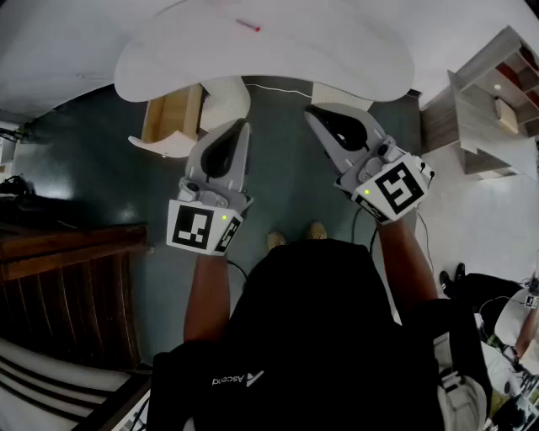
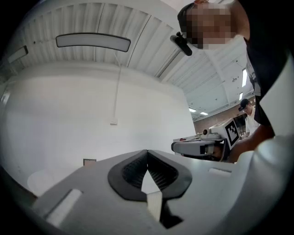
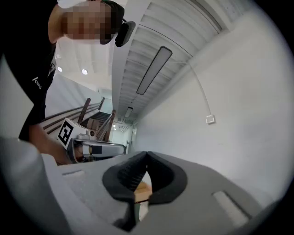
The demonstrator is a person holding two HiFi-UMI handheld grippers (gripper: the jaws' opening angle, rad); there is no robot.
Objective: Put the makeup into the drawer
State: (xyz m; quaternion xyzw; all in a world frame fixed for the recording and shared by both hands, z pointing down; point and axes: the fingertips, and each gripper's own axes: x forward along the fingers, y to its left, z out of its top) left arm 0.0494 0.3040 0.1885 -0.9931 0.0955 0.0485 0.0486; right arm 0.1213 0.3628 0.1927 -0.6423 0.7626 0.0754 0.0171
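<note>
A small red stick-like item (image 1: pixel 249 26), possibly the makeup, lies on the white oval table (image 1: pixel 337 50) far ahead of both grippers. A light wooden box-like unit (image 1: pixel 173 114) stands half under the table's left side. My left gripper (image 1: pixel 244 125) is held in the air short of the table's near edge, its jaws shut with nothing between them (image 2: pixel 147 153). My right gripper (image 1: pixel 310 112) hovers beside it, also shut and empty (image 3: pixel 146 155). Each gripper view looks up at a white wall and the ceiling and shows the other gripper off to one side.
A grey shelf unit (image 1: pixel 488 93) stands at the right. Dark wooden furniture (image 1: pixel 67 286) fills the lower left. My shoes (image 1: pixel 295 237) are on the dark floor below the grippers, and a thin cable (image 1: pixel 286 87) runs by the table. Another person (image 2: pixel 248 110) stands far off.
</note>
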